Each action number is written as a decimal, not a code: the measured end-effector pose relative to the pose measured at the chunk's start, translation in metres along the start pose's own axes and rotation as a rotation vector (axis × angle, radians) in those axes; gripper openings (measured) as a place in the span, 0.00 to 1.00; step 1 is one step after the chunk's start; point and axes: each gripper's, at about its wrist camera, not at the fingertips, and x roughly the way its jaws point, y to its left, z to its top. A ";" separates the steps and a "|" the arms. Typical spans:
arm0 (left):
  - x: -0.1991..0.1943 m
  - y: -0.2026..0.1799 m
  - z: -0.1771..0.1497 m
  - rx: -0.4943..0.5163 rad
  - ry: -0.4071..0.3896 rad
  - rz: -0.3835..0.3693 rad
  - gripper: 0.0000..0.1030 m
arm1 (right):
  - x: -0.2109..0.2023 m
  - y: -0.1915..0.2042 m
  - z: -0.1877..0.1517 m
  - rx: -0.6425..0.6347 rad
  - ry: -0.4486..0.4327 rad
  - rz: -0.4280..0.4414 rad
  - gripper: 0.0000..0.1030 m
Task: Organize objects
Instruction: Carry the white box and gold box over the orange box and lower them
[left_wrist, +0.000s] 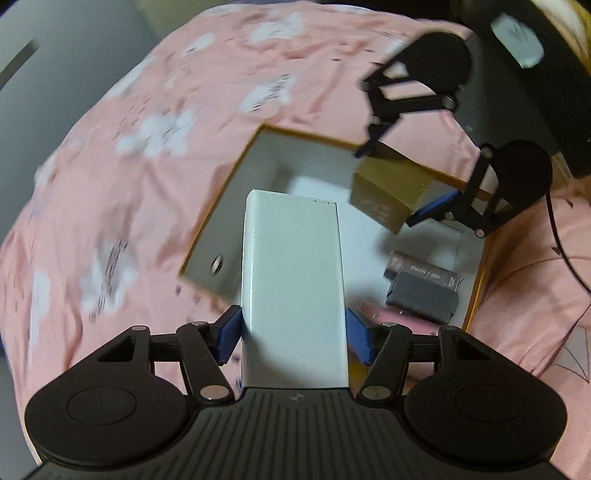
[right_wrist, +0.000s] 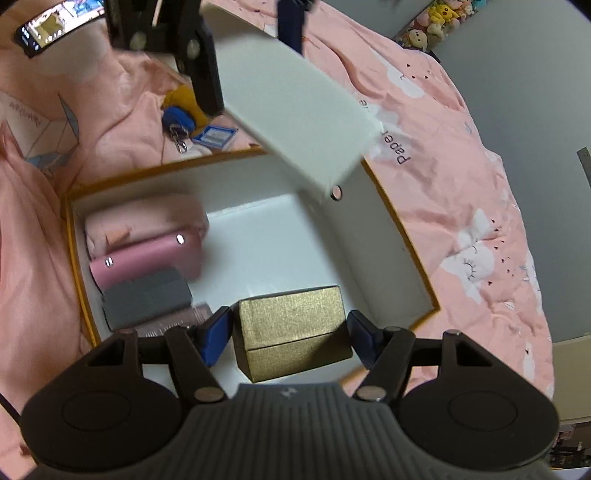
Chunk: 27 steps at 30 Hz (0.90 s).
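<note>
The left tool (left_wrist: 293, 334) grips a white box (left_wrist: 293, 288); the right tool (right_wrist: 290, 338) grips a gold box (right_wrist: 293, 328). Both hover over the open storage box (right_wrist: 402, 225) on the bed (left_wrist: 129, 147). Next, probably lowering each into bare floor space.

A pink bedspread (right_wrist: 461, 206), a phone (right_wrist: 55, 26) and plush toys (right_wrist: 439, 22) surround the scene.
</note>
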 end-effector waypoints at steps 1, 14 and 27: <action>0.006 -0.005 0.005 0.033 -0.001 -0.005 0.67 | -0.002 -0.001 -0.002 -0.003 0.005 -0.005 0.67; 0.100 -0.029 0.030 0.242 0.018 -0.068 0.67 | 0.003 -0.012 -0.020 0.027 0.017 0.034 0.66; 0.148 -0.015 0.018 0.328 0.076 -0.229 0.68 | 0.037 -0.016 -0.012 -0.090 0.067 0.118 0.66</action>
